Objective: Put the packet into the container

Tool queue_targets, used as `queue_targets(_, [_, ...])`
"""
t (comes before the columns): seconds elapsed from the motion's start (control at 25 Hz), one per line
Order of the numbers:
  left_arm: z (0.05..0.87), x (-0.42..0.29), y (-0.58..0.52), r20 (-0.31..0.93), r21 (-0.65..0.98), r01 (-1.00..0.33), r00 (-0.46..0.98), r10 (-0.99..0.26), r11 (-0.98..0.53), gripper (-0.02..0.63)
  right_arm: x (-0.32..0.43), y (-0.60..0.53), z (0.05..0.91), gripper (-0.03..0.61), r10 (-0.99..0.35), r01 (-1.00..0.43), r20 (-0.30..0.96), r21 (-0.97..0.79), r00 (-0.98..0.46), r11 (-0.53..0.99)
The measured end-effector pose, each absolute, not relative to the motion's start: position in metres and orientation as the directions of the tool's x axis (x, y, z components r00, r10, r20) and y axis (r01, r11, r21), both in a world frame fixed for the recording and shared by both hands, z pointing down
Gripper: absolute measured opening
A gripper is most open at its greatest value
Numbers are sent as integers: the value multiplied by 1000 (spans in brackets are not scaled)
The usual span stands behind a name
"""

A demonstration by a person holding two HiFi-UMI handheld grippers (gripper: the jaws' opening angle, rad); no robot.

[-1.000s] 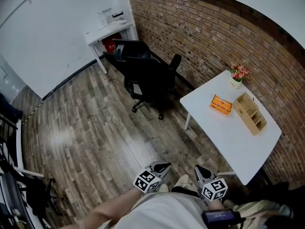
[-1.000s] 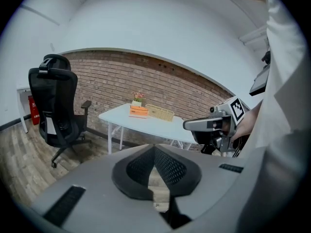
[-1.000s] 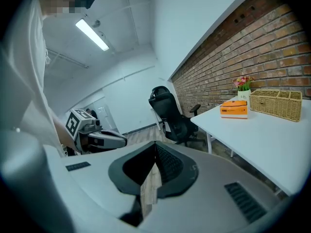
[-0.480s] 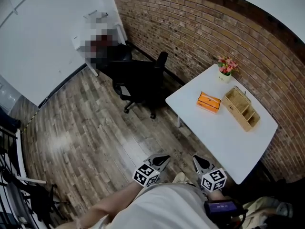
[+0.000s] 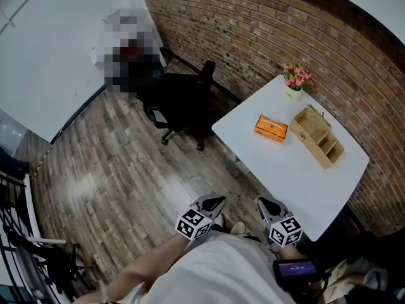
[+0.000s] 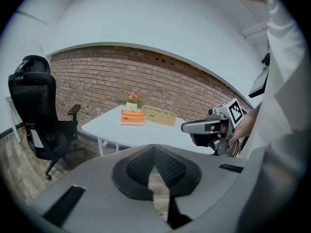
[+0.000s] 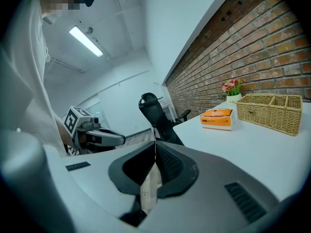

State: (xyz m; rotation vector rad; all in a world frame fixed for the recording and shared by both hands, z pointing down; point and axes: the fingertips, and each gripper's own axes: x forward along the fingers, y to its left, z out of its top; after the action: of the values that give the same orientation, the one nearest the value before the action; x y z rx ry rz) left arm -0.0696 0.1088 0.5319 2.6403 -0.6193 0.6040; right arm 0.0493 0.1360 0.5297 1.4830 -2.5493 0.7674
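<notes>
Packet (image 5: 271,128): orange, lying flat on the white table (image 5: 304,182), untouched and well apart from both tongs.
Shirt (image 5: 215,274): white, fills the bottom edge of my head view, closest thing to the camera.
Left gripper (image 5: 214,204): held low just ahead of the shirt, above the wood floor (image 5: 114,170). Its own view shows the jaws clenched tip to tip, gripping no object.
Right gripper (image 5: 268,205): level with the left one and just beside it, near the table's closest corner. Jaws pressed together as well, with only floor visible under the tips.
Marker cubes (image 5: 193,225): one on each gripper, behind the jaws, with the square codes facing up at me.
Aim: both grippers point roughly at the table. Each gripper view catches the other gripper off to the side.
Table: white top on thin legs, with its far edge against the brick wall (image 5: 266,30).
Packet position: about mid-table, on the chair side of the container. It is near the container, but I can see a gap between them.
Container (image 5: 317,136): wicker basket divided into compartments, standing upright and closer to the wall than the packet.
Flower pot (image 5: 293,84): small white pot with pink flowers at the table's far corner, beyond the packet and the basket.
Chair (image 5: 180,103): black office chair on the floor, left of the table and clear of it.
</notes>
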Motion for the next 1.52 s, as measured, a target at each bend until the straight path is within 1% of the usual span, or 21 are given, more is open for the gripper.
queue_targets(0.12, [534,-64,103,477,251,-476,819,-320,-843,11,57,132,530,11,-801,-834,308,-397,-514,382])
queue_targets(0.64, [536,-25,32,439,278,-391,864,-246,-877,11,88,79,536,12,-828,-885,365,-358,-426,298])
queue_targets(1.16, [538,-22,-40,426,296,-339,884,-194,-893,11,110,-3,527,12,-854,-926,392,-293,-342,236])
queue_targets(1.52, [539,-24,-70,411,313,-295,899,-152,-903,11,117,-31,525,11,-859,-952,430,-246,-277,184])
